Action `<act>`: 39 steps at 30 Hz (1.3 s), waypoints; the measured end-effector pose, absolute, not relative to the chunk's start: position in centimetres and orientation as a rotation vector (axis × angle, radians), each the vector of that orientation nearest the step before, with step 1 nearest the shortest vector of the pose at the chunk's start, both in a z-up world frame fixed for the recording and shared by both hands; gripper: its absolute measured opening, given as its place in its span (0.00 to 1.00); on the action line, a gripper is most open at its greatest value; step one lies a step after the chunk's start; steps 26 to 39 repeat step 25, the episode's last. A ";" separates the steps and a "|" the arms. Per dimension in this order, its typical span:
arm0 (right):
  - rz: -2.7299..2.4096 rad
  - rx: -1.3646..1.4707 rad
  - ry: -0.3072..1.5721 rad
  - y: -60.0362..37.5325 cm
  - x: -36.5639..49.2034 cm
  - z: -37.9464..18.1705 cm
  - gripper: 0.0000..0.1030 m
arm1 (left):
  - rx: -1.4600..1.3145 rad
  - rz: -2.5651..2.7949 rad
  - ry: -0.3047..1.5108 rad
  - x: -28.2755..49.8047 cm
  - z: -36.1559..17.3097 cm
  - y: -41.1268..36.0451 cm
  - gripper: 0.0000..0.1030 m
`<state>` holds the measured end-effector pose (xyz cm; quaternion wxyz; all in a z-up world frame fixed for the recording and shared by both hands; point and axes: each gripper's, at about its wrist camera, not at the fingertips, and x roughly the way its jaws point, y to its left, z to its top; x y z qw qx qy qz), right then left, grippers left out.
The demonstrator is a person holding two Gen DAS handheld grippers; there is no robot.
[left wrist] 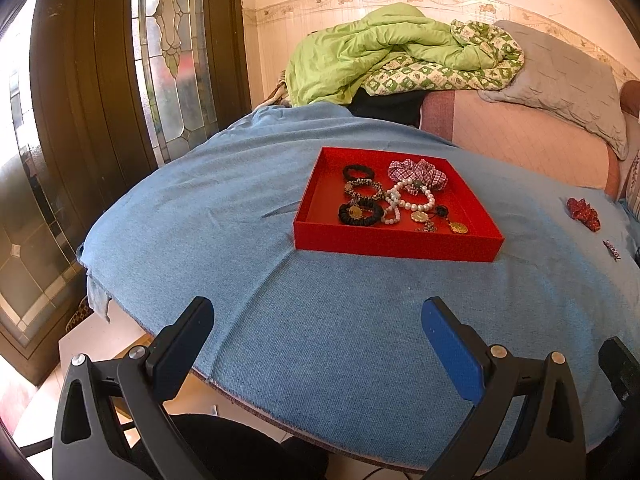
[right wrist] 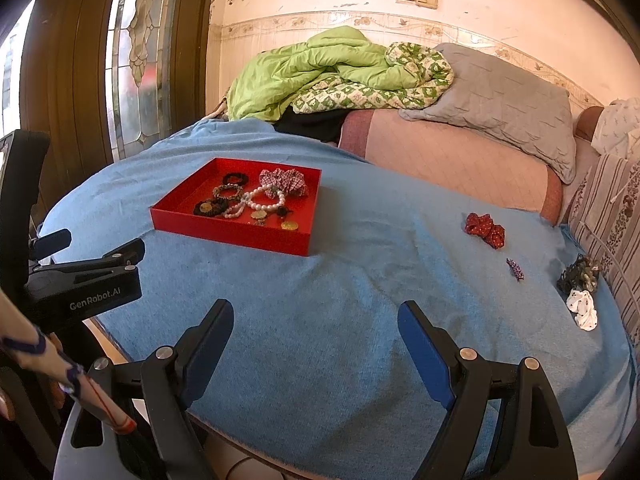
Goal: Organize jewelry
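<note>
Near cloth's front edge (right wrist: 280, 440), right tongs (right wrist: 316, 320) wide apart, empty

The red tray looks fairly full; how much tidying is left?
Done: pearl bracelet, hair ties and checked scrunchie lie in the red tray. In hand: nothing; both grippers are open. Left: red scrunchie, small clip, dark and white pieces on the cloth.

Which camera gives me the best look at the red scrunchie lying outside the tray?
The right wrist view. There the red scrunchie lies whole and unobstructed on the blue cloth, right of the red tray. The left wrist view shows it too, but small and distorted near the right edge.
</note>
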<state>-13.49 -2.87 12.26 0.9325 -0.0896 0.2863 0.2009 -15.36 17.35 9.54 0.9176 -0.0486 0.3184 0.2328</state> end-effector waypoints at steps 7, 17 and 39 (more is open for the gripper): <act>0.412 -0.188 0.585 -2.8 -13.5 12.2 0.85 | -0.102 0.479 0.657 -15.3 9.5 17.4 1.00; 0.412 -0.191 0.584 -2.9 -13.5 12.0 0.85 | -0.106 0.478 0.662 -15.3 9.4 17.5 1.00; 0.400 -0.181 0.587 -3.8 -13.3 12.3 0.85 | -0.073 0.442 0.695 -15.1 9.9 17.6 1.00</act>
